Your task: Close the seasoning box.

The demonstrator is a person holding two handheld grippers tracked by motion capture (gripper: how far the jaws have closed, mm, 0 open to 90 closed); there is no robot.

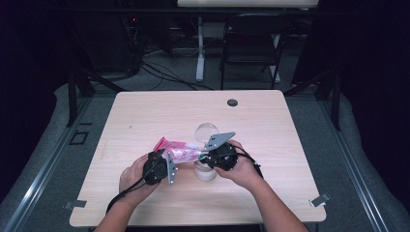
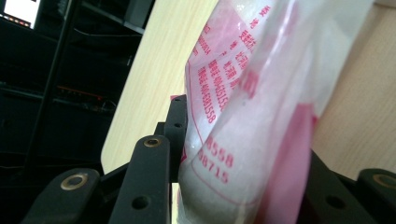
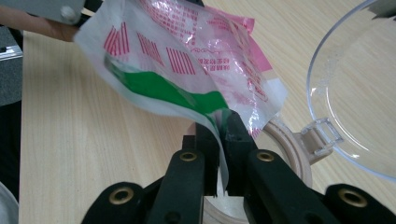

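- At the centre of the high view, a soft pink-and-white printed plastic pouch of white powder (image 1: 180, 153) is stretched between the left gripper (image 1: 163, 164) and the right gripper (image 1: 212, 157), directly over a round jar with white contents (image 1: 205, 173), whose hinged clear lid (image 1: 207, 130) stands open. The step in hand looks like tipping the pouch into the jar.
- Along the lower middle of the left gripper view, the jaws stand partly apart, pressed on the full body of the pouch (image 2: 247, 116); the pale wooden table (image 2: 154, 70) lies behind.
- At bottom centre of the right gripper view, the jaws are nearly together, pinching the pouch's thin edge (image 3: 219, 116) above the jar's rim (image 3: 289, 149).
- Next, I judge, the pouch's mouth must be held over the rim while its full end is raised.
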